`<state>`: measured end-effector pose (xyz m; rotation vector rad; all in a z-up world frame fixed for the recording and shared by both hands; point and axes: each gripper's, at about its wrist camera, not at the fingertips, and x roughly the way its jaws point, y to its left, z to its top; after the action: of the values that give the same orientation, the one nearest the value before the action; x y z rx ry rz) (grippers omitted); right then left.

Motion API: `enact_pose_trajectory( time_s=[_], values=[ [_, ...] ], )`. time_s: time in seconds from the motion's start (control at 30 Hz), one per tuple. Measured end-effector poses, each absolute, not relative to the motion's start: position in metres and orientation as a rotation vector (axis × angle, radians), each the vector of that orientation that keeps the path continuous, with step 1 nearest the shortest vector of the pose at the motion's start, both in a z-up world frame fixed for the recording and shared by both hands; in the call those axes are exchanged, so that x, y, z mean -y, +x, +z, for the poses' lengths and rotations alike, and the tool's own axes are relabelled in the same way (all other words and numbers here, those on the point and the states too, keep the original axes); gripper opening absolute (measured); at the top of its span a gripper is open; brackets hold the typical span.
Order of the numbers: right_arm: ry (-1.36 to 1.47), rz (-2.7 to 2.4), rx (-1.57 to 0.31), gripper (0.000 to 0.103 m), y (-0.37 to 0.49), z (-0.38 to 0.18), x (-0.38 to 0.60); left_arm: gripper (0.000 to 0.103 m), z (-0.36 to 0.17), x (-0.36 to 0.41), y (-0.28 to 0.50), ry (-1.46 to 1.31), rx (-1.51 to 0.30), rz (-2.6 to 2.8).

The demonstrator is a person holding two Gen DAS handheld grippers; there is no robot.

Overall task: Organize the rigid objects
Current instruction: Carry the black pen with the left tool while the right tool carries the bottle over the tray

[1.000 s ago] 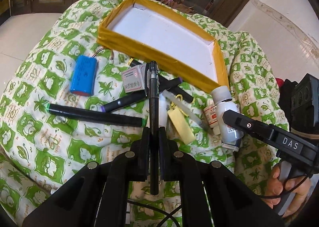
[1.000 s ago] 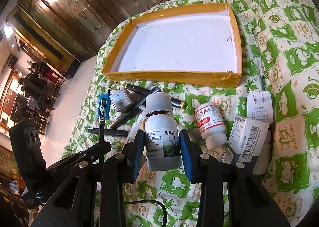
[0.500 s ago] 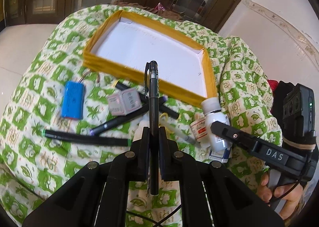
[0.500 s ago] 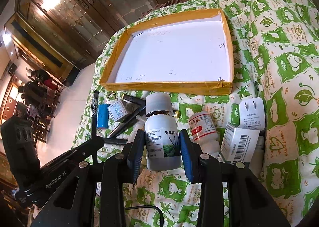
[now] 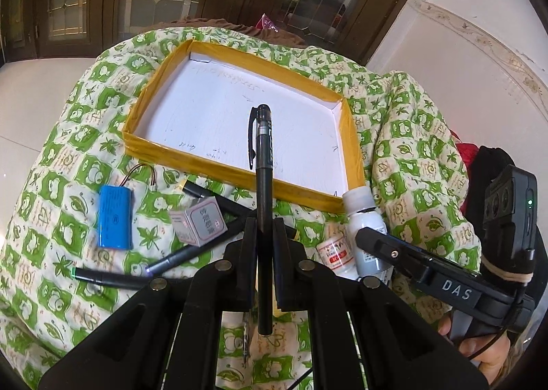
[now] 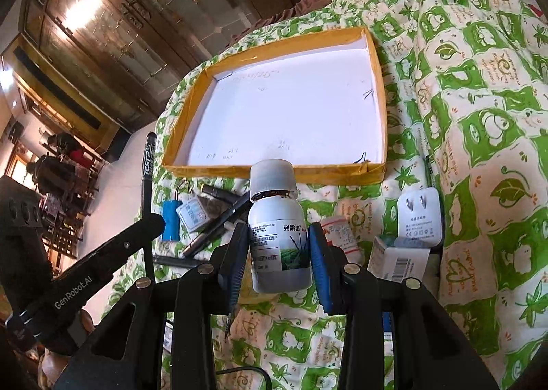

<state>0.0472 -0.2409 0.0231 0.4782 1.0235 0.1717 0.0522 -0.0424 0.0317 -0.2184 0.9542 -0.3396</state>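
Note:
My left gripper (image 5: 264, 236) is shut on a black pen (image 5: 263, 164), held lifted with its capped tip over the near part of the yellow-rimmed white tray (image 5: 219, 171). The same pen (image 6: 149, 164) and the left gripper (image 6: 150, 222) show at the left of the right wrist view. My right gripper (image 6: 278, 246) is shut on a white bottle (image 6: 277, 218) with a green label, upright and raised in front of the tray (image 6: 274, 172). In the left wrist view the bottle (image 5: 363, 218) and the right gripper (image 5: 363, 239) sit to the right.
On the green patterned cloth (image 5: 61, 191) before the tray lie a blue battery pack (image 5: 115, 218), a small grey box (image 5: 202, 220), several dark markers (image 5: 185, 256), a red-labelled bottle (image 5: 337, 253), a white plug adapter (image 6: 419, 215) and a barcoded box (image 6: 400, 258).
Both grippers have risen with their loads; the pen's tip has gone from the tray's near rim to over its white floor. The tray looks farther off and the items below smaller.

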Motion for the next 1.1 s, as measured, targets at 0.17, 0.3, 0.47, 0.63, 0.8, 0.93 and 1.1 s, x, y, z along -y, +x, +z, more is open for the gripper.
enact_pose_trajectory(
  time_s=[0.17, 0.3, 0.47, 0.63, 0.8, 0.93, 1.1],
  values=[
    [0.506, 0.158, -1.007, 0.032, 0.054, 0.026, 0.247, 0.006, 0.031, 0.046, 0.061, -0.211, -0.958, -0.34],
    [0.53, 0.147, -0.993, 0.032, 0.062, 0.027, 0.251, 0.006, 0.033, 0.052, 0.071, -0.201, -0.955, -0.348],
    [0.549, 0.138, -0.98, 0.032, 0.07, 0.029, 0.256, 0.006, 0.038, 0.061, 0.083, -0.189, -0.945, -0.362],
    [0.557, 0.124, -0.965, 0.032, 0.077, 0.029, 0.261, 0.006, 0.041, 0.066, 0.097, -0.184, -0.94, -0.373],
    [0.563, 0.109, -0.958, 0.032, 0.086, 0.029, 0.265, 0.006, 0.041, 0.07, 0.109, -0.181, -0.942, -0.378],
    [0.568, 0.103, -0.946, 0.032, 0.097, 0.032, 0.266, 0.006, 0.039, 0.073, 0.117, -0.18, -0.945, -0.381],
    [0.58, 0.1, -0.935, 0.032, 0.109, 0.033, 0.267, 0.006, 0.032, 0.074, 0.129, -0.174, -0.959, -0.377]
  ],
)
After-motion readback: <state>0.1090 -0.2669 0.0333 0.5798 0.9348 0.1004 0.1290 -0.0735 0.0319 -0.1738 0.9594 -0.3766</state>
